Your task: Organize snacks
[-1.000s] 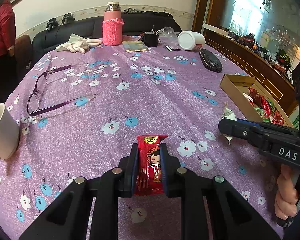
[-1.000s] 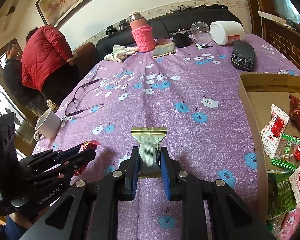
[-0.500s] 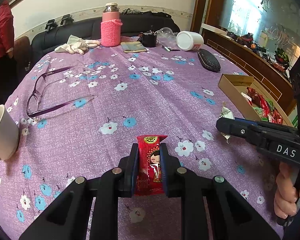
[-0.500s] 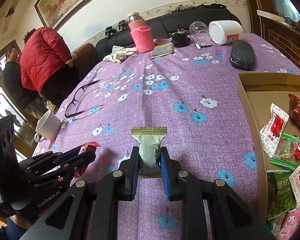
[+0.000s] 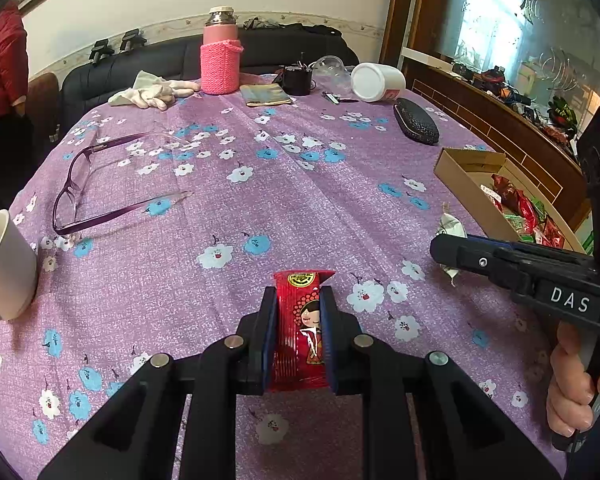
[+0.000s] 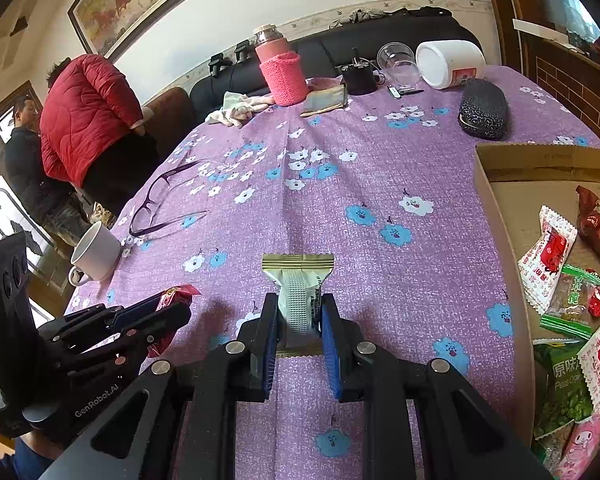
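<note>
My left gripper [image 5: 299, 300] is shut on a red snack packet [image 5: 302, 328] with a cartoon girl, held above the purple flowered tablecloth [image 5: 260, 200]. My right gripper [image 6: 299, 304] is shut on a pale green-and-white snack packet [image 6: 298, 284] with gold crimped ends. To the right lies an open cardboard box [image 6: 500, 216] with several snack packets [image 6: 556, 256] inside. In the left wrist view the right gripper [image 5: 444, 250] shows at the right edge with the pale packet [image 5: 450, 226] and the box [image 5: 464, 192] beyond. The left gripper [image 6: 176, 304] with the red packet [image 6: 176, 294] sits low left in the right wrist view.
On the cloth lie purple glasses [image 5: 100, 184], a white mug [image 5: 4, 264], a black glasses case [image 5: 416, 126], a pink knitted flask [image 5: 220, 60], white gloves [image 5: 152, 92] and a tipped white jar [image 5: 376, 82]. Two people [image 6: 80, 120] stand beyond the table's left side.
</note>
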Available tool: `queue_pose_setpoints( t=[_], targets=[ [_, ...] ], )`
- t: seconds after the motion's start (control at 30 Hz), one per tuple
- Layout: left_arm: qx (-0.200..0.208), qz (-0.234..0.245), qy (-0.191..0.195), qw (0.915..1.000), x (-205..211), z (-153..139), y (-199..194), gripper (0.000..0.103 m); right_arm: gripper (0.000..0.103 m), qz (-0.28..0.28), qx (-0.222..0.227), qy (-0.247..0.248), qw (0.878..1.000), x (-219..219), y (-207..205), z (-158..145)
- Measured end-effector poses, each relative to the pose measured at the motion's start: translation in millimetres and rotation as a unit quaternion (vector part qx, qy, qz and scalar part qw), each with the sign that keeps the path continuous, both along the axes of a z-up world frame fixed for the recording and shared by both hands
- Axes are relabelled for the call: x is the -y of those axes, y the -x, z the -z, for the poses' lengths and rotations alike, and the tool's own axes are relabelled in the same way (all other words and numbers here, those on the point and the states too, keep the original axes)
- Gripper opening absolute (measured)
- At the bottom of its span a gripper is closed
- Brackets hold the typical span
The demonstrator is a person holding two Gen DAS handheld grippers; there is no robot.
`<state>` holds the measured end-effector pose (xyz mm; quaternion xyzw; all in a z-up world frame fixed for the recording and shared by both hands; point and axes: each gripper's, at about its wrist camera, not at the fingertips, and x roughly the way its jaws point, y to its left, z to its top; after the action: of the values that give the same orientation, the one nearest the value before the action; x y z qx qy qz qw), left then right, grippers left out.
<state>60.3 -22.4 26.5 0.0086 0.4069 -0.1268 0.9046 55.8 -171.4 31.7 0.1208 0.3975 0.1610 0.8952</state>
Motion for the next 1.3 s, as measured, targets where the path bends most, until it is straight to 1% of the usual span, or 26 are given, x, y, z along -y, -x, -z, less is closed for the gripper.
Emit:
queue_pose_setpoints(
  t=[0.73, 0.97, 1.07, 1.2, 1.3],
  targets=[
    [0.001, 0.000, 0.000, 1.0000, 0.5, 0.2, 0.5, 0.019, 0.022, -0.001, -0.001, -0.001, 1.000, -1.1, 1.6, 0.6],
    [0.002, 0.009, 0.005, 0.9999, 2.8, 1.5, -0.5, 0.019, 0.022, 0.003, 0.013, -0.013, 1.000, 4.3, 6.3, -8.0],
    [0.003, 0.010, 0.006, 0.9999, 3.7, 1.7, -0.9, 0.019, 0.022, 0.012, 0.020, -0.022, 0.999, 12.3, 7.7, -13.9],
    [-0.012, 0.007, 0.023, 0.9996, 3.0, 3.2, -4.5, 0.019, 0.022, 0.037, 0.032, -0.040, 0.998, 32.6, 10.8, -23.4],
    [-0.008, 0.005, 0.013, 0.9999, 6.9, 0.7, -2.1, 0.019, 0.022, 0.065, 0.034, -0.055, 0.996, 52.0, 10.6, -27.1]
  ],
)
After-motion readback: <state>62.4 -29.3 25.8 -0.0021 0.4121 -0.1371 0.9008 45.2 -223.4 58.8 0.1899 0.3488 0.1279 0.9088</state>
